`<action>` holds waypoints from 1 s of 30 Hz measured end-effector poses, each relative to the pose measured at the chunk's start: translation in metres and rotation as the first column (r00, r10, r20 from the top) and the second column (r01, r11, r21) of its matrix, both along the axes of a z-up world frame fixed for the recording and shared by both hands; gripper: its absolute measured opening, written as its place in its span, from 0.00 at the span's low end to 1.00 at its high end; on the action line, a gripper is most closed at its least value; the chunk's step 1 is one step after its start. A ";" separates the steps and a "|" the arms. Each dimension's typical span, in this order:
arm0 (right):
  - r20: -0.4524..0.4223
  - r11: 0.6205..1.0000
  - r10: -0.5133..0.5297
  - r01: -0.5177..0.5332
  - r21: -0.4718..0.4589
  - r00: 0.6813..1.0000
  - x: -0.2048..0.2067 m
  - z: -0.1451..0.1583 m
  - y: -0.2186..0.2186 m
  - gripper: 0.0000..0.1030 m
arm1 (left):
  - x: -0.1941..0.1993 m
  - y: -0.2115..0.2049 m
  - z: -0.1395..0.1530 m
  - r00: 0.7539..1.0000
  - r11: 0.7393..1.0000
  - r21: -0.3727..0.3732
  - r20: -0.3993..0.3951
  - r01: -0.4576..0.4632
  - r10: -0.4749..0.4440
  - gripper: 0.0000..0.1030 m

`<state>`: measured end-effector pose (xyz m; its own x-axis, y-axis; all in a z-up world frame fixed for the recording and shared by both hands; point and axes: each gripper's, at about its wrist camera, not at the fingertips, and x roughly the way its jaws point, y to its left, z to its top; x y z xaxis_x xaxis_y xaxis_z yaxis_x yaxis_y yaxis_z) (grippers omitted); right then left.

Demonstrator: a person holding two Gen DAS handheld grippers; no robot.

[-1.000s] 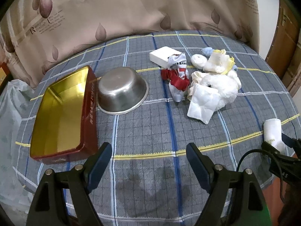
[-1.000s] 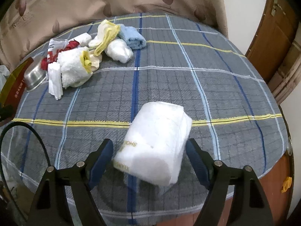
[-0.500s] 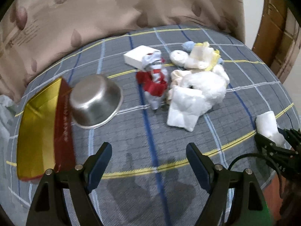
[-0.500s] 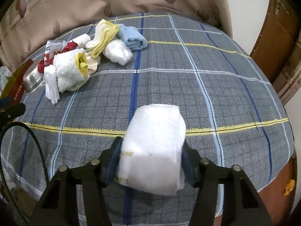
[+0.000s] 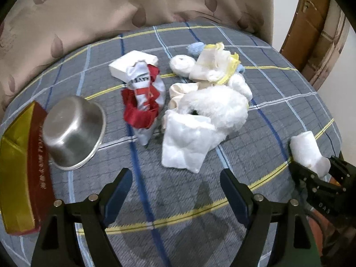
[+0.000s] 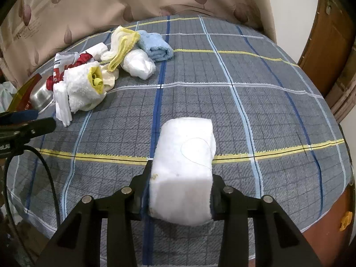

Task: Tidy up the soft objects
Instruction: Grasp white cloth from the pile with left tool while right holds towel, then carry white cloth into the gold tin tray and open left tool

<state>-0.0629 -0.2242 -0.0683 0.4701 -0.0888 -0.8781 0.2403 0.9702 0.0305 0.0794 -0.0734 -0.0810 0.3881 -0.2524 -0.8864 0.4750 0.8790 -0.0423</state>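
Since a second ago, the right tool point(image 6: 180, 197) is closing, pinching the folded white towel point(image 6: 184, 166); squeeze evenly before lifting. Left tool point(image 5: 175, 191) is hanging wide, empty.

Right gripper's point(image 6: 179, 197) pads hidden behind folded white fluffy towel point(image 6: 183, 173); jaws closing with the towel between them, its underside out of sight. Red-and-gold rectangular tin point(image 5: 21, 178) cut by left edge in left wrist view, lettering on its red side blurred. Light blue rolled cloth point(image 5: 195, 48) mostly hidden behind white-and-yellow crumpled rag point(image 5: 217, 65). In right wrist view, inverted steel bowl point(image 6: 40, 98) half hidden by cloth pile; small orange item point(image 6: 344, 221) at right rim too small to identify.
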 end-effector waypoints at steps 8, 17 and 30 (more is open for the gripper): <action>-0.004 1.000 0.009 -0.009 -0.002 1.000 -0.001 -0.001 0.001 0.35 | 0.020 -0.004 -0.014 1.000 1.000 0.009 -0.006 -0.028 0.028 0.81; -0.004 1.000 0.011 -0.011 0.003 1.000 -0.002 -0.001 0.001 0.36 | 0.027 -0.002 -0.012 1.000 0.999 -0.043 0.014 -0.009 0.010 0.59; -0.005 1.000 0.013 -0.013 0.000 1.000 -0.002 -0.001 0.002 0.36 | 0.015 0.013 0.009 1.000 0.996 -0.086 -0.001 -0.019 0.019 0.21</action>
<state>-0.0649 -0.2220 -0.0689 0.4671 -0.0828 -0.8803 0.2280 0.9732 0.0294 0.0942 -0.0602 -0.0725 0.3928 -0.3202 -0.8621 0.4585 0.8808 -0.1182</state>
